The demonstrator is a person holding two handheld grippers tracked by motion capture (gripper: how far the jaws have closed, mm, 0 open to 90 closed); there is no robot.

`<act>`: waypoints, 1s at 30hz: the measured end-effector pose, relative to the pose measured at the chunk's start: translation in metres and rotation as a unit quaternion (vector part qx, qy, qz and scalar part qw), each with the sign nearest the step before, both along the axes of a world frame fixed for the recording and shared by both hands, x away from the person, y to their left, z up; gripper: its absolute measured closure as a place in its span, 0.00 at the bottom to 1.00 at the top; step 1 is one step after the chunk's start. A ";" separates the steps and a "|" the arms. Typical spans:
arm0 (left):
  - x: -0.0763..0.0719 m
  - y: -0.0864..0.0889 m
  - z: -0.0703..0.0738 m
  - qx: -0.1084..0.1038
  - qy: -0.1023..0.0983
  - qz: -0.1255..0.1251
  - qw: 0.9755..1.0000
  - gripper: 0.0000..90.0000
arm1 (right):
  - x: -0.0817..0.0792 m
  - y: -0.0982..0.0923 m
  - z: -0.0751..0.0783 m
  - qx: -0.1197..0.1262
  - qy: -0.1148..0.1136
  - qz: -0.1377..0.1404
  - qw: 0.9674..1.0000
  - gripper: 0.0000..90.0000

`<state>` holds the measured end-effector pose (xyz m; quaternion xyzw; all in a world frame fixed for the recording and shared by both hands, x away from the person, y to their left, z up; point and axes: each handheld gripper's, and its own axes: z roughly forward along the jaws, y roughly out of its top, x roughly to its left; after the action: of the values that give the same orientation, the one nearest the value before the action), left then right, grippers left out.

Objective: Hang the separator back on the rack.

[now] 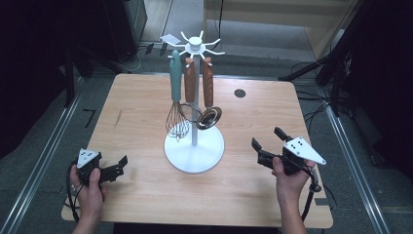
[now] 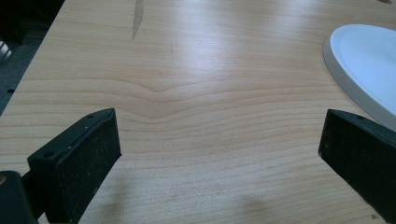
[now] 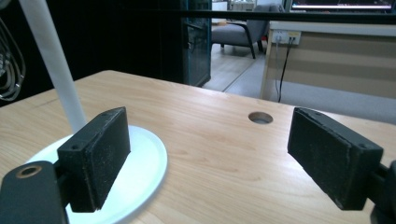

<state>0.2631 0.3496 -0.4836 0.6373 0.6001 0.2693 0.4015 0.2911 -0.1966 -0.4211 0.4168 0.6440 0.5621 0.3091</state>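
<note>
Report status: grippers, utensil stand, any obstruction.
Left gripper open, empty. Right gripper open, empty, beside white stand. Whisk and two wooden-handled utensils hang on it. Nothing blocking.

Lab or office recording space. A wooden bench [image 1: 146,107] stands on grey floor between metal floor rails [image 1: 46,156], with loose cables [image 1: 311,105] and dark stands. An office chair [image 3: 233,35] and wall sockets [image 3: 286,37] sit behind.

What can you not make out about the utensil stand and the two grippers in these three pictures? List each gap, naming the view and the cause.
- Middle wooden-handled utensil: its head, high view, sits behind the whisk and the stand's pole.
- Stand: left gripper view, cut off by the right edge; just part of the base shows.
- Whisk: right gripper view, cut off by the left edge.
- Left gripper and right gripper: both open; the hands cover their handles.
</note>
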 end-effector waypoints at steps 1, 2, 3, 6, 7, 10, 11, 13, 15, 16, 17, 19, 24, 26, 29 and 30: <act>0.000 0.000 0.000 0.000 -0.001 0.000 1.000 0.00 | 0.000 -0.001 -0.002 0.001 0.002 -0.003 1.000 0.15; 0.000 0.000 0.000 0.000 -0.001 0.000 1.000 0.00 | 0.000 -0.003 -0.004 0.000 0.003 -0.007 1.000 0.15; 0.000 0.000 0.000 0.000 -0.001 0.000 1.000 0.00 | 0.001 -0.005 -0.006 -0.003 0.003 -0.012 1.000 0.15; 0.000 0.000 0.000 0.000 -0.001 0.000 1.000 0.00 | 0.001 -0.009 -0.012 -0.015 0.005 -0.020 1.000 0.15; 0.000 0.000 0.000 -0.001 -0.001 0.000 1.000 0.00 | 0.001 -0.010 -0.014 -0.018 0.005 -0.021 1.000 0.15; 0.000 0.000 0.000 0.000 -0.001 0.000 1.000 0.00 | 0.000 -0.014 -0.020 -0.030 0.003 -0.030 0.999 0.12; 0.000 0.000 0.000 0.000 0.000 0.000 1.000 0.00 | 0.000 -0.016 -0.022 -0.031 0.005 -0.030 0.999 0.11; 0.000 0.000 0.000 0.000 0.000 -0.001 1.000 0.00 | -0.001 -0.019 -0.026 -0.030 0.011 -0.028 0.999 0.11; 0.000 0.000 0.000 0.001 0.000 -0.001 1.000 0.00 | -0.002 -0.023 -0.030 -0.033 0.015 -0.029 0.999 0.10; 0.000 0.000 0.000 0.001 0.000 -0.001 1.000 0.00 | -0.002 -0.024 -0.032 -0.034 0.017 -0.029 0.999 0.09; 0.000 0.000 0.000 0.001 0.000 -0.001 1.000 0.00 | -0.003 -0.026 -0.034 -0.035 0.020 -0.029 0.999 0.08; 0.000 0.000 0.000 0.000 -0.001 0.000 1.000 0.00 | -0.004 -0.029 -0.037 -0.037 0.023 -0.028 0.999 0.06; 0.000 0.000 0.000 -0.001 -0.001 0.000 1.000 0.00 | -0.008 -0.038 -0.046 -0.034 0.032 -0.039 0.998 0.04; 0.000 0.000 0.000 -0.002 -0.001 0.000 1.000 0.00 | -0.010 -0.043 -0.049 -0.031 0.033 -0.044 0.998 0.03; 0.000 0.000 0.000 -0.002 -0.001 0.000 1.000 0.00 | -0.013 -0.048 -0.054 -0.037 0.036 -0.048 0.998 0.03; 0.000 0.001 0.000 -0.003 -0.001 0.000 1.000 0.00 | -0.014 -0.050 -0.056 -0.039 0.037 -0.047 0.997 0.03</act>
<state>0.2629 0.3501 -0.4835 0.6360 0.6002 0.2686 0.4041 0.2768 -0.2464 -0.4768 0.4551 0.6559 0.5055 0.3273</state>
